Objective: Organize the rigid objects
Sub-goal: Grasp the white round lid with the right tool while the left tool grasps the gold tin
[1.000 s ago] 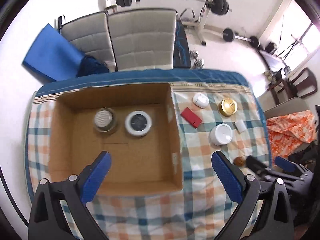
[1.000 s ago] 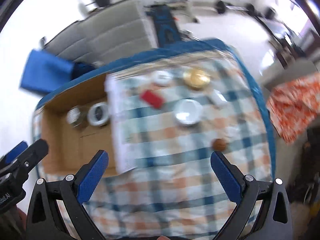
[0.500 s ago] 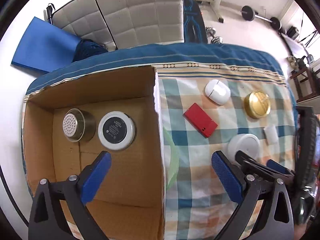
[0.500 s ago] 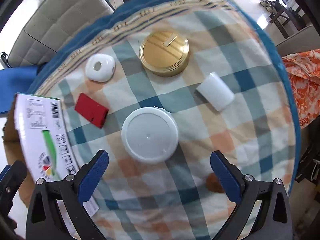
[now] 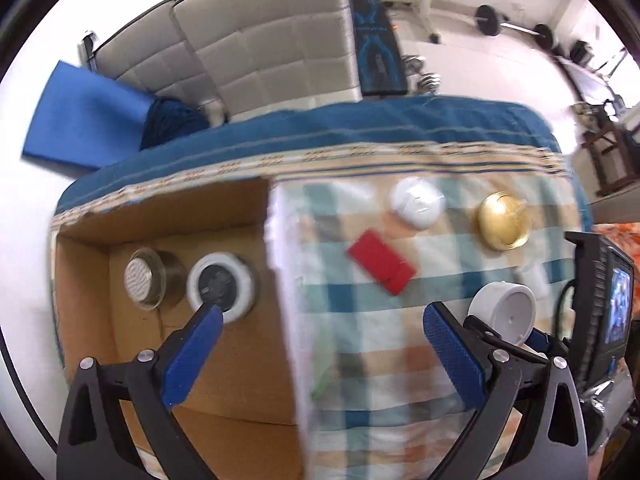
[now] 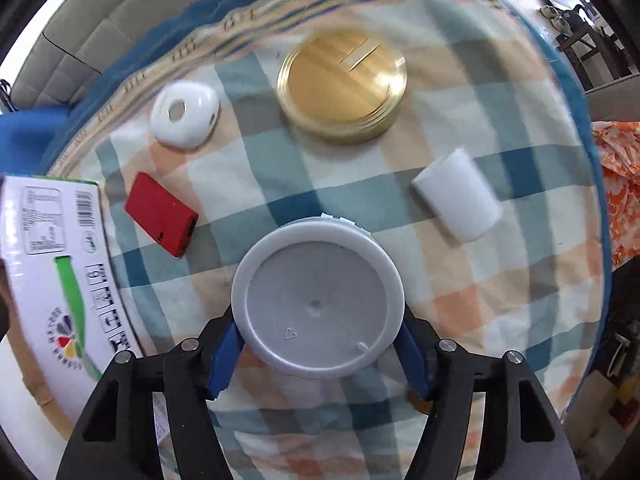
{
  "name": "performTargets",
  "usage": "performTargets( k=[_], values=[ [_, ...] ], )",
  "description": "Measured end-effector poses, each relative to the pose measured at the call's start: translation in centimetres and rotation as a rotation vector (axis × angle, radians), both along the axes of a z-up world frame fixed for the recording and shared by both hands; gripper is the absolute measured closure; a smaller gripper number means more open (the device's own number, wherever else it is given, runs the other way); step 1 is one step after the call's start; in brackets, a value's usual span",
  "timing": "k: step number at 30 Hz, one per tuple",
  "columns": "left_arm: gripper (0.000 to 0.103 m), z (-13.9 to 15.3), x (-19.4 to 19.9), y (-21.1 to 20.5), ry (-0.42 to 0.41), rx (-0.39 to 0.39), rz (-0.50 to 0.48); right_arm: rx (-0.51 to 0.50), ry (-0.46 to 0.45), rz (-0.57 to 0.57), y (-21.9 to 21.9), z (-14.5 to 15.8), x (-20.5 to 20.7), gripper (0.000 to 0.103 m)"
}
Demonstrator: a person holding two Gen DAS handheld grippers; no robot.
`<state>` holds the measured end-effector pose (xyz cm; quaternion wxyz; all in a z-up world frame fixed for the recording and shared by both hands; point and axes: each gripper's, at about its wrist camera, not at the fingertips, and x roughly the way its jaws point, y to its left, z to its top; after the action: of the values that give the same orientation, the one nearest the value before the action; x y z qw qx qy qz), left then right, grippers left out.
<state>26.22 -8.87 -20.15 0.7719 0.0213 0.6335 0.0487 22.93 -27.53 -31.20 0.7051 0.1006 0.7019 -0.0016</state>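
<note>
A white round jar (image 6: 316, 304) stands on the checked cloth with my right gripper (image 6: 318, 328) pointing straight down over it. Its jaws are closing, and both blue pads touch the jar's sides. The left wrist view shows that same jar (image 5: 502, 314) between the right gripper's black fingers. My left gripper (image 5: 322, 314) hangs open and empty over the right wall of the cardboard box (image 5: 224, 360). Inside the box sit a metal strainer cup (image 5: 146, 280) and a white-rimmed black disc (image 5: 220, 286).
On the cloth lie a red block (image 6: 160, 214), a white rounded case (image 6: 184, 114), a gold lid (image 6: 342, 84) and a small white cylinder (image 6: 458, 200). The box's printed side (image 6: 52, 272) is at the left. Grey chairs (image 5: 272, 56) stand behind the table.
My right gripper dropped onto the white jar and its jaws narrowed from wide open to touching it. The left gripper sank and shifted right, from over the box to its right wall.
</note>
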Motion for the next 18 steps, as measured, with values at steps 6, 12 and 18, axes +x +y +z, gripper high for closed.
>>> performTargets(
  k=[6,12,18],
  values=[
    [0.000,-0.5,3.3,-5.1,0.016,-0.107,-0.079,-0.039,-0.059,-0.070,-6.5,2.9,0.1,0.034],
    [0.001,-5.4,8.6,-10.6,0.143,-0.209,-0.161,-0.053,-0.043,-0.167,-12.8,1.7,3.2,0.034],
    [0.001,-10.3,12.2,-13.8,0.251,-0.209,-0.184,-0.041,-0.020,-0.194,-15.0,-0.1,5.4,0.034]
  ],
)
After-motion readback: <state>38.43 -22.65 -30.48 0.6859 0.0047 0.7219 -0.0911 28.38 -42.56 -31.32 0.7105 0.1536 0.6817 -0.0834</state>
